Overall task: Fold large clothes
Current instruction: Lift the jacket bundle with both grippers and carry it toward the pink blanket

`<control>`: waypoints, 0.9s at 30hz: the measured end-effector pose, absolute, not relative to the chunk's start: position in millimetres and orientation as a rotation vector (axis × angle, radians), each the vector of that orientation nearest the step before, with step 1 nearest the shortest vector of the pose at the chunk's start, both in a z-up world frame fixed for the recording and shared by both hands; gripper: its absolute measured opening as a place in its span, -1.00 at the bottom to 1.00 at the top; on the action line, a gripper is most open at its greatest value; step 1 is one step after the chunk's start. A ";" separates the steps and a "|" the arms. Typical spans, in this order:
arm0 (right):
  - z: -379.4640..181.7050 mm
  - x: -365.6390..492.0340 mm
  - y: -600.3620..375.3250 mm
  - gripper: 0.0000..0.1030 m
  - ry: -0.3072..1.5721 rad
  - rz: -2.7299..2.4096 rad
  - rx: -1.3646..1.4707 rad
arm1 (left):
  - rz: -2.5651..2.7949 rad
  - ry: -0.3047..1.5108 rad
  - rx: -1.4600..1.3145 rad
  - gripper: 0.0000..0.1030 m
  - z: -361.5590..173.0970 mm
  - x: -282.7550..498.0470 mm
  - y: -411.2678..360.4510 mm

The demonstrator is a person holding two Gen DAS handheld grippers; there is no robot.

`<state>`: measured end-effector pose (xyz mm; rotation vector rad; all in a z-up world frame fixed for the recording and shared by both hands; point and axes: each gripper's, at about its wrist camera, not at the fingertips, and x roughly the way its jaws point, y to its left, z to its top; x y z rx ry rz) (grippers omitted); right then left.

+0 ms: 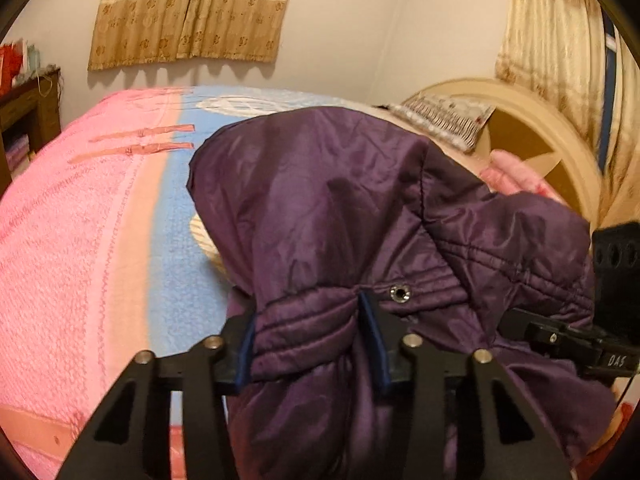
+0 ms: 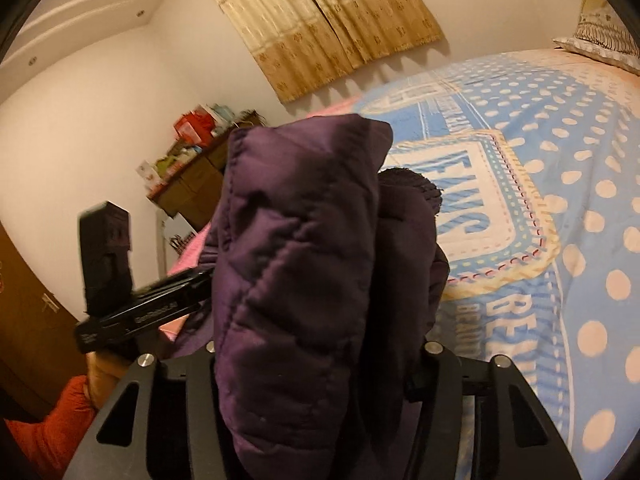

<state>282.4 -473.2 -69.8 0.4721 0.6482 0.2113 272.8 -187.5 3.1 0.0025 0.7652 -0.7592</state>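
Purple quilted jacket (image 1: 340,208) hangs bunched between the two claws, lifted above the bed (image 1: 80,240) and its pink and blue blanket. The left claw (image 1: 308,340) is closed about halfway on a thick stitched band of the jacket, the blue pads pressing the padding on both sides near a metal eyelet (image 1: 400,293). The right claw (image 2: 320,360) also holds the jacket: a fat roll of quilted cloth fills the gap between its fingers and rises in front of the lens, hiding the pads, so the exact contact cannot be seen, though the cloth is plainly wedged there. In each wrist view the other claw shows at the edge, close beside, so both grips sit near each other on the same edge.

The jacket looks light for its bulk, soft and puffy, with a smooth, shiny shell that I judge slippery. Padding of this kind compresses under a grip and springs back, so a pinch on loose shell alone would likely slide off. Stitched bands, hems and seams give firmer hold, as the left claw uses now. Being floppy, it will sag between the grips, and folds will tend to puff open unless pressed flat on the bed. A knitted cuff (image 2: 412,188) pokes out behind the roll.
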 end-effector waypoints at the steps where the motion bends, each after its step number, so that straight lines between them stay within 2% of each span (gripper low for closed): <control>1: -68.2 277.0 -473.7 0.02 0.643 0.219 0.482 | -0.765 0.767 -0.004 -0.14 3.9 271.8 -185.2; 3: -72.3 270.6 -477.3 0.01 0.652 0.213 0.501 | -0.779 0.772 0.005 -0.12 3.1 269.3 -182.0; 5: -84.7 267.7 -487.4 0.01 0.671 0.189 0.544 | -0.781 0.783 0.034 0.04 1.0 273.9 -182.2; 7: -93.5 267.3 -494.7 0.03 0.671 0.177 0.558 | -0.766 0.784 0.049 0.37 0.3 279.7 -180.4; 11: -106.0 269.0 -508.1 0.53 0.681 0.127 0.566 | -0.765 0.759 0.088 0.58 -3.9 281.6 -170.7; 13: -107.8 265.5 -515.8 0.78 0.678 0.109 0.553 | -0.768 0.752 0.099 0.89 -9.4 284.5 -167.3; 14: -108.6 265.2 -518.6 0.96 0.682 0.095 0.550 | -0.769 0.757 0.089 0.96 -12.4 288.4 -166.8; 15: -111.6 266.3 -522.6 0.98 0.690 0.081 0.551 | -0.785 0.789 0.050 1.00 -18.6 296.6 -166.0; 18: -128.0 274.9 -531.2 0.98 0.708 0.130 0.634 | -0.880 0.994 -0.161 1.00 -49.1 323.8 -160.6; 21: -160.7 288.2 -548.9 0.99 0.714 0.257 0.827 | -0.988 1.124 -0.371 1.00 -78.3 339.0 -158.3; 23: -158.3 296.7 -543.7 0.99 0.710 0.276 0.783 | -1.013 1.103 -0.377 1.00 -79.5 336.4 -164.2; 26: -155.6 315.7 -526.2 0.98 0.762 0.312 0.729 | -1.048 1.034 -0.307 0.78 -64.1 325.4 -175.4; 27: -153.7 317.1 -521.7 0.91 0.768 0.321 0.726 | -1.054 1.015 -0.293 0.68 -59.7 321.8 -175.6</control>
